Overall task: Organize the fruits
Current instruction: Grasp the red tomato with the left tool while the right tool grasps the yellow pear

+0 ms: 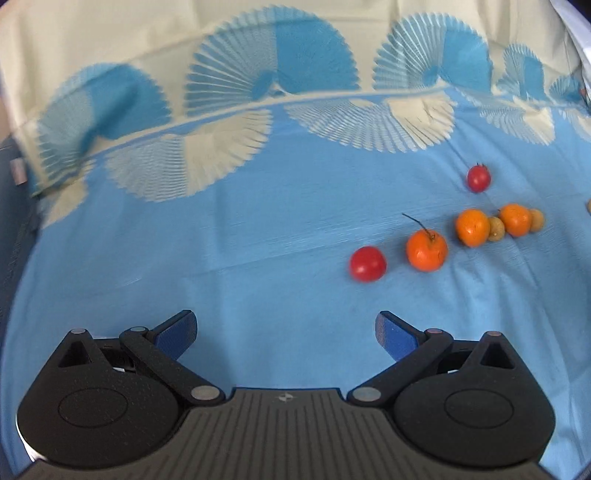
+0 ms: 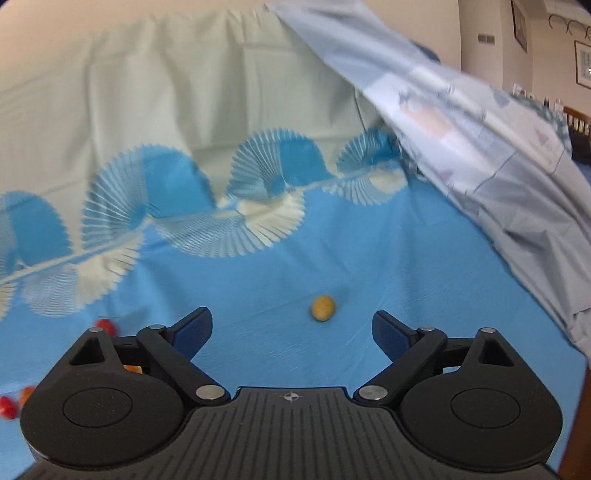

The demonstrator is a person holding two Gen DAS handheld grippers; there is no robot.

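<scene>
Small fruits lie on a blue cloth (image 1: 258,240). In the left wrist view a red fruit (image 1: 368,264) is nearest, then an orange fruit with a stem (image 1: 426,250), two more orange fruits (image 1: 472,227) (image 1: 515,219), two small tan fruits (image 1: 496,229) (image 1: 536,220) and a far red fruit (image 1: 478,178). My left gripper (image 1: 286,332) is open and empty, short of and left of them. My right gripper (image 2: 291,332) is open and empty; a single tan fruit (image 2: 323,307) lies just ahead between its fingers' line. Red fruits (image 2: 107,326) (image 2: 8,406) show at the left.
The cloth turns cream with blue fan patterns (image 1: 273,74) at the back and rises like a backdrop. A pale grey-blue patterned sheet (image 2: 480,147) hangs over the right side. A room wall with frames (image 2: 517,22) shows at the far right.
</scene>
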